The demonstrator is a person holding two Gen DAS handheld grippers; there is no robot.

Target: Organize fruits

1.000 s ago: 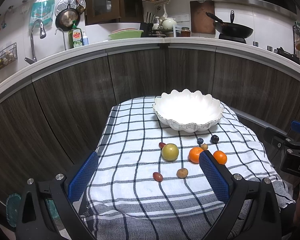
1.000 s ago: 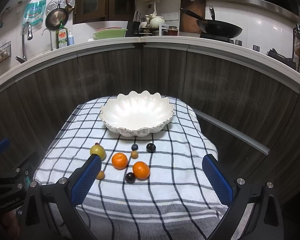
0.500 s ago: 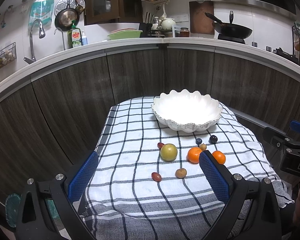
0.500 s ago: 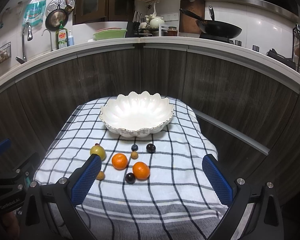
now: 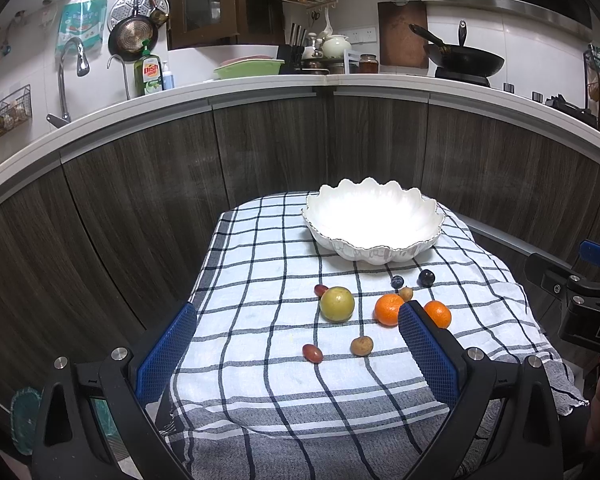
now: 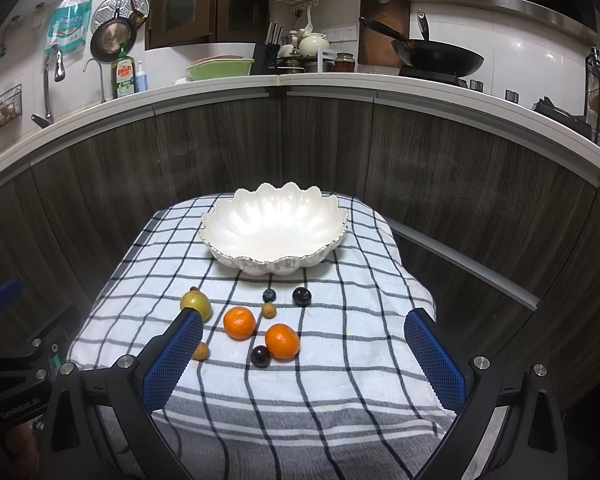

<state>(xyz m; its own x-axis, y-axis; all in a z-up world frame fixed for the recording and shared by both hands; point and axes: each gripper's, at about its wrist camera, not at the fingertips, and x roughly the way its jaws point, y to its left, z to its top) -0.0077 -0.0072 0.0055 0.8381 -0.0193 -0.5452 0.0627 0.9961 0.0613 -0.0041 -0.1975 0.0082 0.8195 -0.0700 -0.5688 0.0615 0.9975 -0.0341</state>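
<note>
A white scalloped bowl [image 5: 374, 222] [image 6: 274, 229] stands empty at the far end of a checked cloth. In front of it lie loose fruits: a yellow-green apple [image 5: 337, 304] [image 6: 196, 304], two oranges [image 5: 388, 309] [image 6: 239, 322] [image 5: 437, 313] [image 6: 282, 341], dark plums [image 6: 301, 296] [image 6: 260, 356], a blueberry [image 5: 397, 281], red grapes [image 5: 312, 353] and small brown fruits [image 5: 361, 345]. My left gripper [image 5: 296, 354] is open, hovering near the cloth's front left. My right gripper [image 6: 303, 356] is open above the front edge. Neither holds anything.
The small table sits against dark wood cabinet fronts [image 5: 276, 148] that curve around it. Above runs a white counter with a sink tap [image 5: 66, 76], dish soap [image 5: 151, 74] and a wok [image 6: 436, 58]. The other gripper shows at each view's side edge [image 5: 584, 300] [image 6: 12, 344].
Both views have shifted only slightly; the fruits sit a little lower-left in the left wrist view. Nothing was picked up or moved.
</note>
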